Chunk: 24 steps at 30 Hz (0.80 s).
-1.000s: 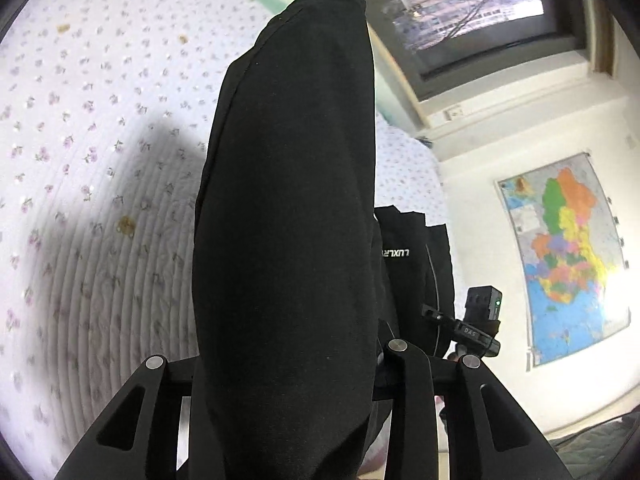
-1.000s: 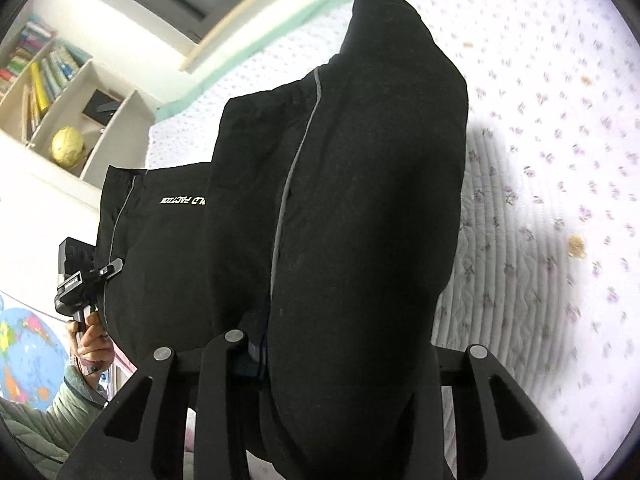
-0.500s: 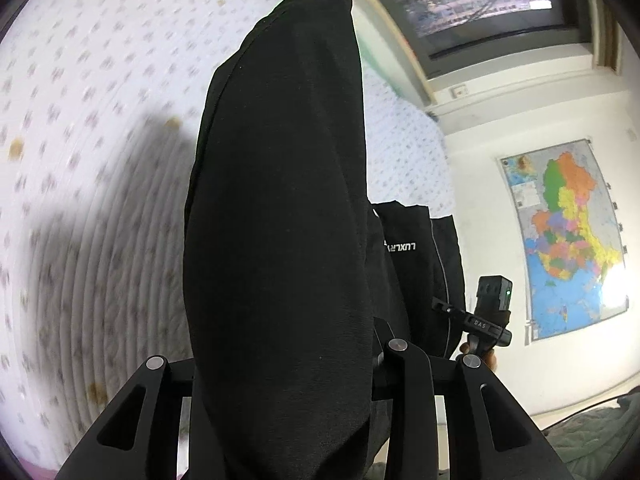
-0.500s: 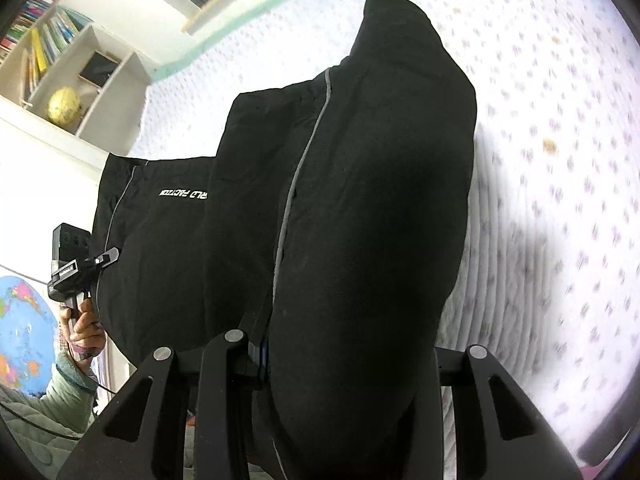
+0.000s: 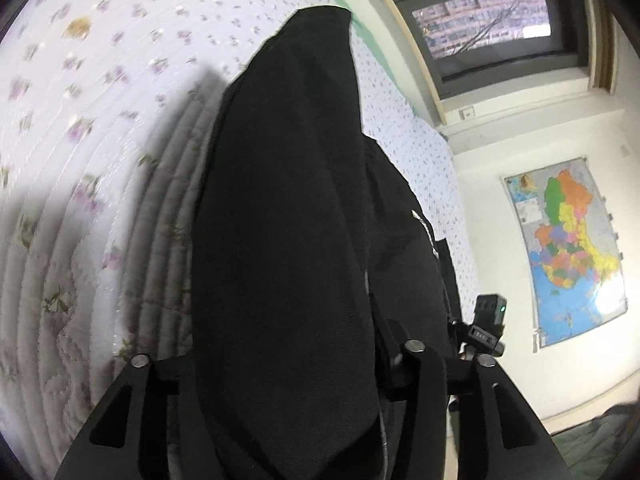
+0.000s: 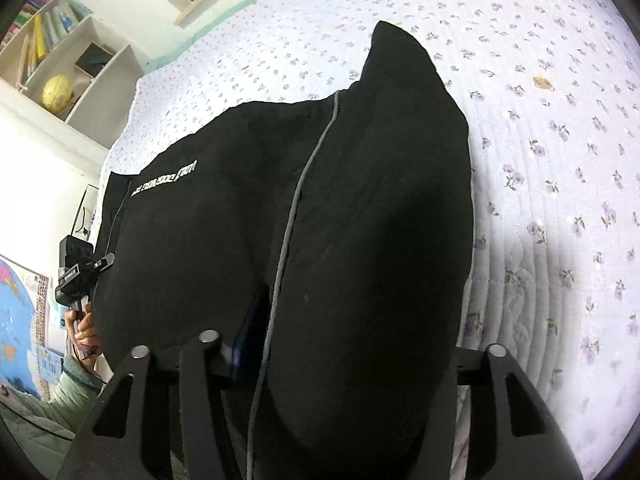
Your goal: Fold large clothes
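Observation:
A large black garment [image 5: 280,240] with a grey piping line and white lettering hangs over a bed with a white floral quilt [image 5: 100,120]. My left gripper [image 5: 280,360] is shut on one edge of it; the cloth drapes over its fingers and hides the tips. My right gripper [image 6: 340,344] is shut on the other edge of the black garment [image 6: 360,220], with its tips covered too. The right gripper also shows in the left wrist view [image 5: 486,324], and the left gripper in the right wrist view [image 6: 78,272], held by a hand.
The quilt [image 6: 560,160] spreads below and beyond the garment. A window [image 5: 500,32] and a wall map [image 5: 568,256] are to the right in the left wrist view. A bookshelf with a yellow globe [image 6: 58,92] is at the right wrist view's upper left.
Both grippers have moved lower and closer to the quilt with the garment still held. The garment between them now bulges more and its lettering sits nearer.

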Each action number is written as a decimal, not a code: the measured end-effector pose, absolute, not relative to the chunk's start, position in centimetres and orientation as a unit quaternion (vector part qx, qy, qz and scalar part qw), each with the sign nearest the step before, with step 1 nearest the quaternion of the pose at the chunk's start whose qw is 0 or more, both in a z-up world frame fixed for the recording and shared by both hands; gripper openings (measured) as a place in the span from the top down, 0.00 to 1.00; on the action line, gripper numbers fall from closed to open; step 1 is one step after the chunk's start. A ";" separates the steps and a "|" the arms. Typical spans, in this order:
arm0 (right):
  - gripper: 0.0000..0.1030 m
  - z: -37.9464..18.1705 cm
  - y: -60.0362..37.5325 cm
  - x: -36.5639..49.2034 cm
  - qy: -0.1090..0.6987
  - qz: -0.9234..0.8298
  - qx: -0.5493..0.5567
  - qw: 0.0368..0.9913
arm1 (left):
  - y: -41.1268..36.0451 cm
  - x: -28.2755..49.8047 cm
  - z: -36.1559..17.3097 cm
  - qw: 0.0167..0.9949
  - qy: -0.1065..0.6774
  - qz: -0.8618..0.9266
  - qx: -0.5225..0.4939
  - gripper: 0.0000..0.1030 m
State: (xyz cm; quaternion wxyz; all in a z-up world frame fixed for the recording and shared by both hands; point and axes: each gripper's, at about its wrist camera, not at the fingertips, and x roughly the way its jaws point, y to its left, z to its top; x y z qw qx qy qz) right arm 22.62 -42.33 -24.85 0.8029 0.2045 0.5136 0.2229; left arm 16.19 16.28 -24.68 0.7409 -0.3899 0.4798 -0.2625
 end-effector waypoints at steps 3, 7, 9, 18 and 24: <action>0.36 -25.9 -43.3 21.7 0.495 0.220 0.230 0.808 | 17.4 15.6 -25.2 0.738 0.461 -0.275 -0.409 0.48; 0.23 -24.6 -43.7 19.7 0.471 0.183 0.254 0.825 | 19.4 13.0 -23.2 0.776 0.436 -0.255 -0.378 0.42; 0.23 -23.2 -44.8 17.4 0.454 0.151 0.239 0.845 | 20.8 10.8 -21.4 0.807 0.430 -0.214 -0.344 0.41; 0.23 -12.4 -36.1 13.4 0.364 0.104 0.087 0.921 | 14.5 7.0 -10.8 0.895 0.377 -0.138 -0.193 0.41; 0.24 -16.8 -29.4 19.6 0.453 0.102 0.056 0.884 | 7.9 11.9 -12.6 0.888 0.425 -0.106 -0.140 0.42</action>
